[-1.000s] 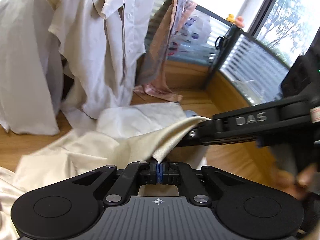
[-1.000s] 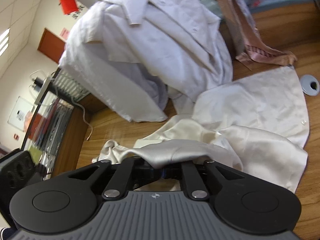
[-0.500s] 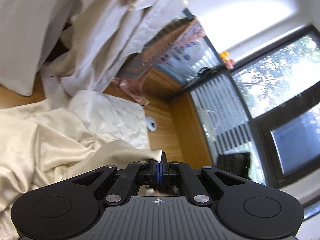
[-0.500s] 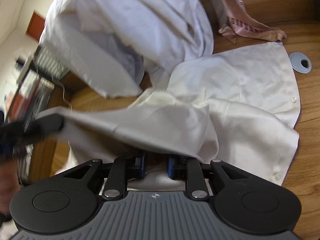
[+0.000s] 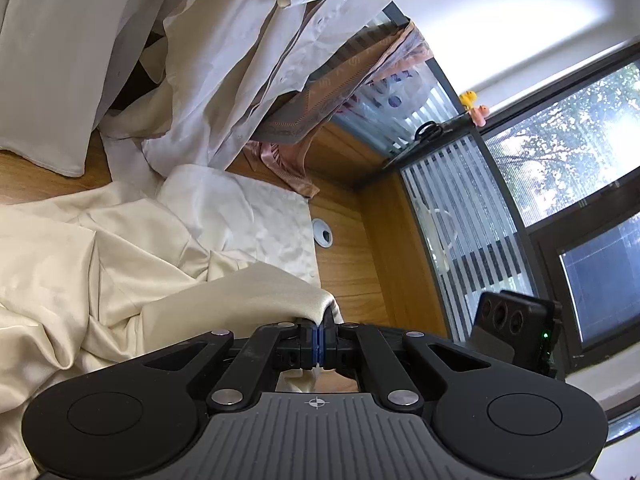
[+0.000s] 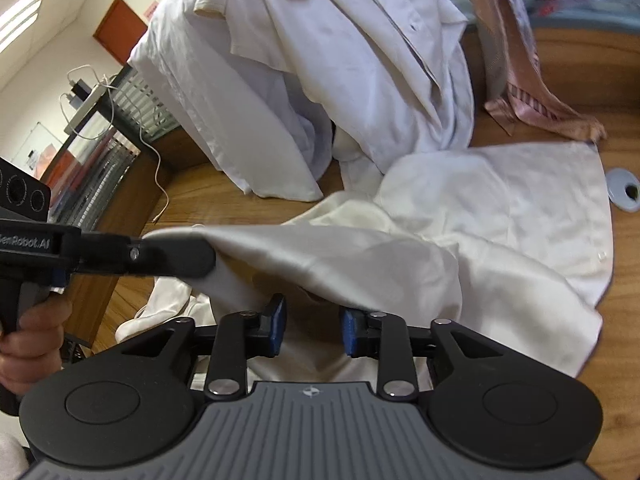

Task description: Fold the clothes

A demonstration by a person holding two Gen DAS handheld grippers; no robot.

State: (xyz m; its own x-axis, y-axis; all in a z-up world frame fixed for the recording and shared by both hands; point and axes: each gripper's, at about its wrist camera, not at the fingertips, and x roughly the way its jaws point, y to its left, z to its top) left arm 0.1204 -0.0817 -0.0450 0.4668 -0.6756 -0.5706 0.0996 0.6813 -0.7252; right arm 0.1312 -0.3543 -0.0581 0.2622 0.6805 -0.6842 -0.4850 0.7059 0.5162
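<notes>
L hand-held gripper [image 5: 319,334]: blue pads pressed together, clamped on a corner of the cream satin garment [image 5: 120,272]; fabric folds over the tips & a bit hangs below. In the R wrist view the same L hand-held gripper [image 6: 200,258] comes in from the left edge, cloth pinched at its tip, a hand [image 6: 30,344] on its grip.

R hand-held gripper [image 6: 312,330]: jaws apart & opening, blue pads [image 6: 277,330] clear of cloth. Nothing pinched between them; the lifted fold of the cream satin garment [image 6: 360,256] passes just above/beyond the tips, not touching the pads as far as visible.

Garment: one corner held up off the counter [image 6: 224,196] by the L gripper, the rest lying rumpled on the wood w/ a flatter panel spread toward the far right; small buttons along its right edge. Round grey cable grommet [image 6: 623,195] in the counter just past that edge.

Behind: pile of white shirts [image 6: 340,68] heaped up at the back of the counter, collar & button placket showing. Right of it a pink patterned cloth [image 6: 532,108] hangs down & trails onto the wood. Far left in the R view: white cable [image 6: 158,184] draped down the counter side. L view: window [image 5: 560,140] w/ striped frosted panels at right.
</notes>
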